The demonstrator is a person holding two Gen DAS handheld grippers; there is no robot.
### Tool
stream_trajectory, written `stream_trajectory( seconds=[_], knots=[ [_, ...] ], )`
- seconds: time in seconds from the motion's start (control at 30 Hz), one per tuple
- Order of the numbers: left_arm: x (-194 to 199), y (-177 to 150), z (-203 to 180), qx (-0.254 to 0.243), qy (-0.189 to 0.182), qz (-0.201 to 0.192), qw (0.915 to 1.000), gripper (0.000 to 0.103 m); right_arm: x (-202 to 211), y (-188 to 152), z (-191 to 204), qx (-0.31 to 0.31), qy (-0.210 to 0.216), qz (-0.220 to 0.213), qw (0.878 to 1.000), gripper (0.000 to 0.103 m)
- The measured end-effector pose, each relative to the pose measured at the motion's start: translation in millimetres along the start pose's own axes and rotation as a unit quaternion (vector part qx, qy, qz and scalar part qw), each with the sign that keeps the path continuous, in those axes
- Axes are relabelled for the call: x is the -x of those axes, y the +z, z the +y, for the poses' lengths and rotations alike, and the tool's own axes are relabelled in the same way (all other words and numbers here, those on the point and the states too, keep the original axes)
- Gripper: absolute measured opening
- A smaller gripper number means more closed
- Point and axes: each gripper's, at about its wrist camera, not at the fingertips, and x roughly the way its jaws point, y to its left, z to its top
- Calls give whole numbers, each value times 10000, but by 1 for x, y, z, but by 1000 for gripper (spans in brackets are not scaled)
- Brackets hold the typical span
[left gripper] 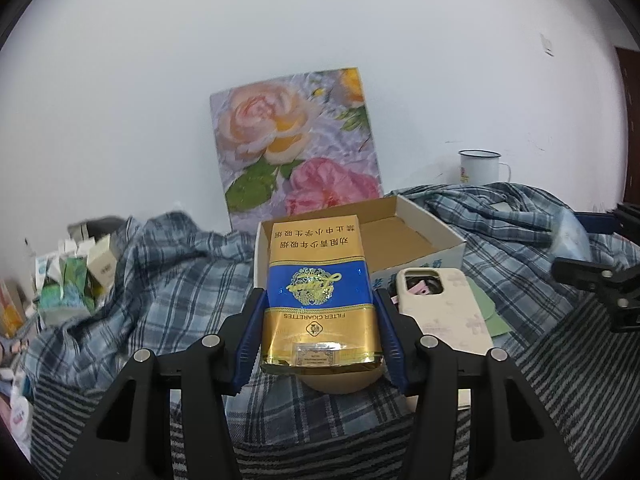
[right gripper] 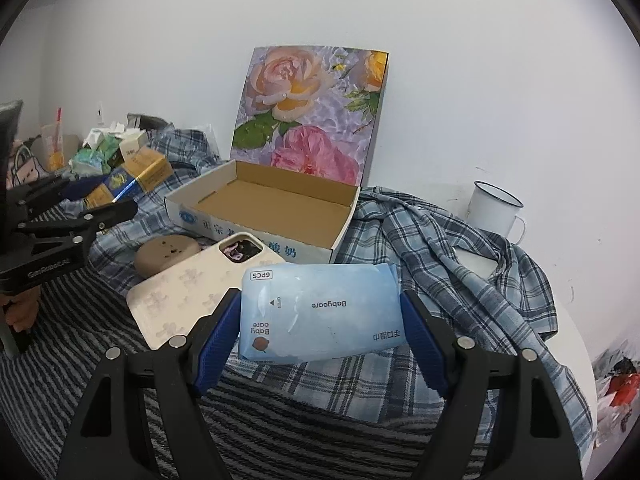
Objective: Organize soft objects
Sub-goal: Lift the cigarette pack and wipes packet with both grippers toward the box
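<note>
Carrying both soft packs toward the open cardboard box with the floral lid: left gripper pinching the gold-and-blue foil cigarette pack, right gripper clamped on the pale blue wet-wipe pouch. Probably next: reaching over the rim, then releasing inside.

A gold and blue cigarette pack, glossy and soft-sided with "FILTER CIGARETTES" printed upside down, stands lengthwise between the blue pads of the left hand-held gripper, pinched at its lower sides and lifted above the bedding. A pale blue Babycare wipes pack, crinkled and marked 6PCS, lies crosswise between the pads of the right hand-held gripper, clamped at both short ends and tilted slightly up.
</note>
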Motion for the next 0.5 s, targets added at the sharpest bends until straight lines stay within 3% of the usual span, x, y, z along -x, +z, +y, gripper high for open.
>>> stream_trajectory(
  seconds=[0.27, 0.5],
  knots=[
    [7, -1, -7, -166, 67, -162, 9997, 55, 3, -3, -13, -317, 194, -113, 9992, 77],
    [-7, 1, 0, -1, -63, 212, 9998, 55, -8, -1, -9, -258, 43, 137, 9996, 77]
  ],
)
